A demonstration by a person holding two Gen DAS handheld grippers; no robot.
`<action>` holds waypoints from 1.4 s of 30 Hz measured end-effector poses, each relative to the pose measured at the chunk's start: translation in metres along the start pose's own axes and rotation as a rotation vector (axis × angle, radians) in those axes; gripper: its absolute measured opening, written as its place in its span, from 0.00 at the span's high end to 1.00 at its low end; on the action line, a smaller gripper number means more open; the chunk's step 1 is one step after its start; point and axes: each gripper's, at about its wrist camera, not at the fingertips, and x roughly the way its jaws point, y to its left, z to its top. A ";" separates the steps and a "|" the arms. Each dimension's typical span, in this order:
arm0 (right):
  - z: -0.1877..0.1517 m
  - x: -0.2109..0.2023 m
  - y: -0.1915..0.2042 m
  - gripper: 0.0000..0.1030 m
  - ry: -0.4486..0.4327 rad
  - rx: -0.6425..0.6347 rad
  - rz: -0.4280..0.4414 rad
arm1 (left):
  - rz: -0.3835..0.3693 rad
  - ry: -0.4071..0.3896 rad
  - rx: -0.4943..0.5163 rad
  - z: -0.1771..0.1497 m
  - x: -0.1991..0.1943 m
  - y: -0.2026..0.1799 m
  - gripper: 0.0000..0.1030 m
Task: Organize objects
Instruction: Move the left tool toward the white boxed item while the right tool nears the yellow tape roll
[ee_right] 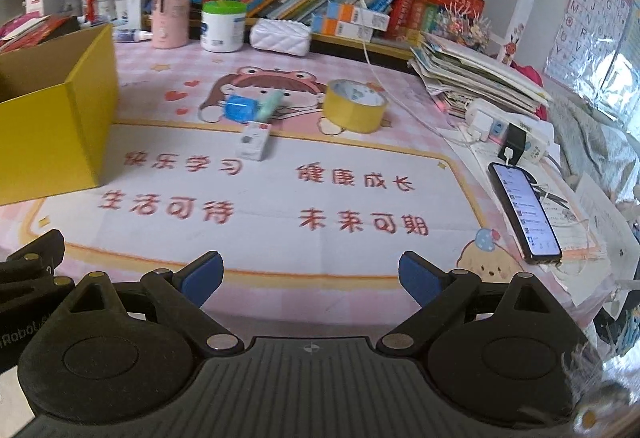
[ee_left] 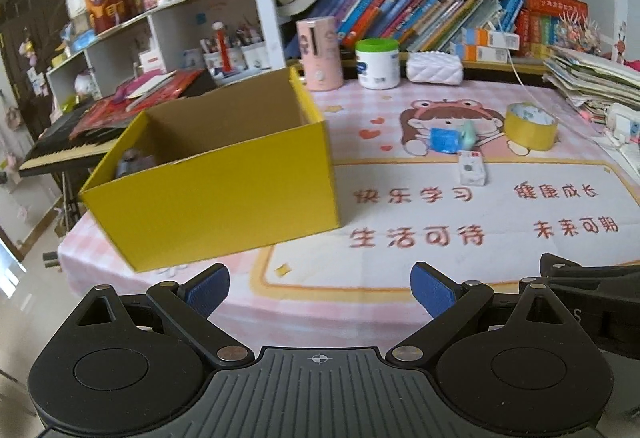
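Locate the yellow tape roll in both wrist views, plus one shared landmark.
Left wrist: yellow tape roll at right of centre, on the mat.
Right wrist: tape roll just right of centre, upper half.
Shared landmark: the small white box lies nearer the camera, to the roll's left.

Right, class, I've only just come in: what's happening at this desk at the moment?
A person holds two grippers over a desk with a pink cartoon mat, tidying loose items. Both the left gripper and the right gripper are open and hold nothing. A yellow box stands open at the left with something already inside. Still out on the mat are a roll of yellow tape, a small white box, a blue packet and a pale green item.
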 end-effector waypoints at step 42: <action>0.097 0.145 -0.137 0.09 -0.017 0.024 0.076 | -0.004 0.080 -0.095 0.083 0.104 -0.135 0.13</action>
